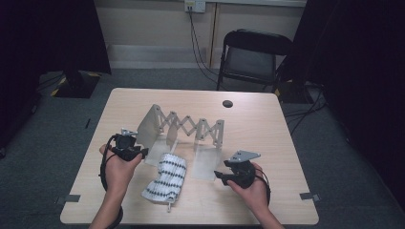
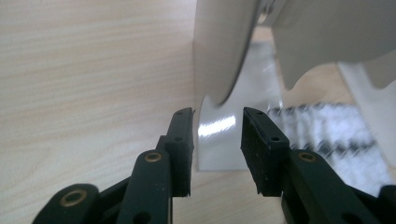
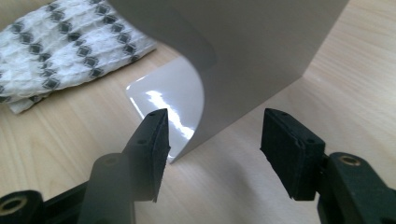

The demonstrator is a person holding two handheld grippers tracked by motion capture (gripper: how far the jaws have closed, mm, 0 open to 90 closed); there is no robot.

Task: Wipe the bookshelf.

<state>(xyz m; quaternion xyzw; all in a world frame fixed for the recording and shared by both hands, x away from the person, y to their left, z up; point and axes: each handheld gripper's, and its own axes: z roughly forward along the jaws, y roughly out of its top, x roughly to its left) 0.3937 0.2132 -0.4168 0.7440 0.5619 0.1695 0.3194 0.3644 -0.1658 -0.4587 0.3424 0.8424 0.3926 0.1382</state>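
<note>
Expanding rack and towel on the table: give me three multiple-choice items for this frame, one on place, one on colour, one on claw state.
1. Where does the folded towel lie?
A. Between the two upright end plates of the expanding rack, toward the person
B. On the chair
C. Behind the rack

2. What is the towel's pattern?
A. Plain red
B. White with dark marks in rows
C. Solid green

3. How do the claws stand?
A. Both clamped on the towel
B. The left claw and the right claw both gape at the foot of a rack end plate, pads not pressing it
C. Both holding the chair

Answers: 1 A, the high view shows it there. 2 B, seen in high and right gripper views. 3 B, gaps show beside the pads.
</note>
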